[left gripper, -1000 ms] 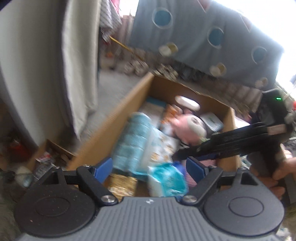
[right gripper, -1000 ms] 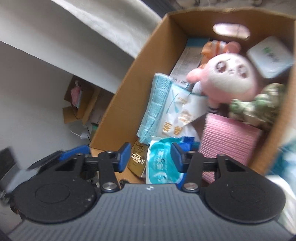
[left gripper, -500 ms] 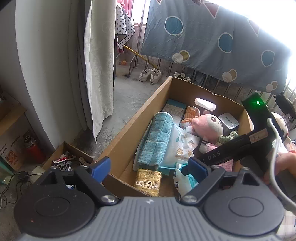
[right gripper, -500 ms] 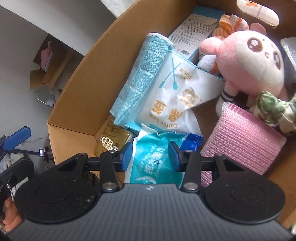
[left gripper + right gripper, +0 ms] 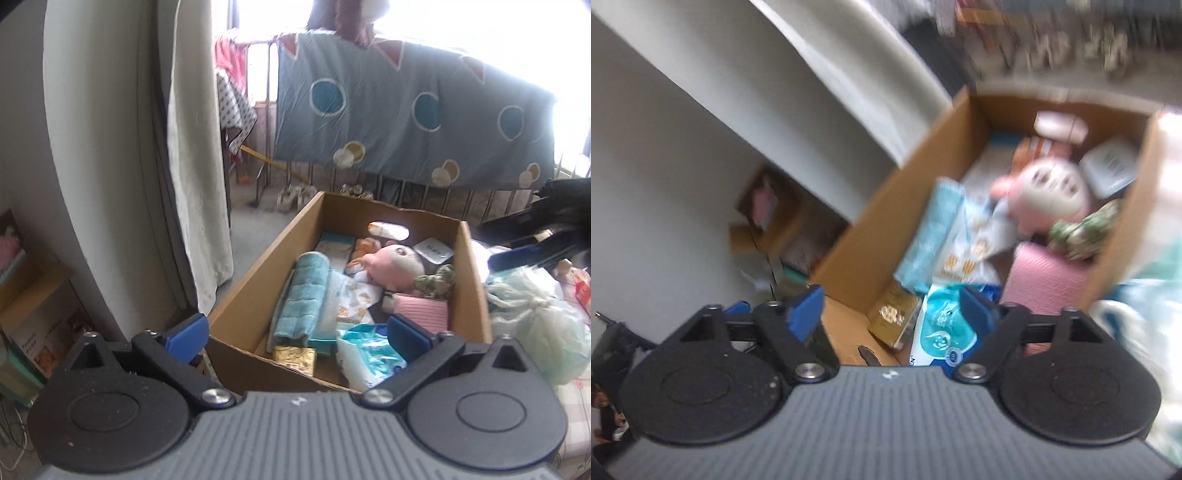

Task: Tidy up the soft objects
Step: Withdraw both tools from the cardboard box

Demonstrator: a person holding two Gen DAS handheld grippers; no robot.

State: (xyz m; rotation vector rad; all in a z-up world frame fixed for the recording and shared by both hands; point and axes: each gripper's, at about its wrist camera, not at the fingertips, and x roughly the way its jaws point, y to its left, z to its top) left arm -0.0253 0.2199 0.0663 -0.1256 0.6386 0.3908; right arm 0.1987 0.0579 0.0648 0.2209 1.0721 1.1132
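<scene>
A cardboard box point(image 5: 255, 295) point(image 5: 871, 236) holds a rolled teal towel point(image 5: 304, 295) point(image 5: 931, 229), a pink plush toy point(image 5: 393, 264) point(image 5: 1049, 195), a pink knit cloth point(image 5: 423, 312) point(image 5: 1045, 284), a cotton swab bag point(image 5: 349, 302), a teal wet-wipes pack point(image 5: 369, 360) point(image 5: 942, 328) and a camouflage cloth point(image 5: 437, 280). My left gripper point(image 5: 297, 334) is open and empty above the box's near edge. My right gripper point(image 5: 892, 306) is open and empty above the wipes pack; it also shows at the right of the left wrist view point(image 5: 524, 254).
A pale green mesh sponge point(image 5: 543, 321) lies right of the box on a checked cloth. A white curtain point(image 5: 192, 147) hangs to the left. A blue dotted sheet point(image 5: 406, 110) hangs behind. Small boxes point(image 5: 768, 221) sit on the floor at left.
My right gripper has opened, let go of the wipes pack in the box and drawn back up. My left gripper has pulled back and tilted up.
</scene>
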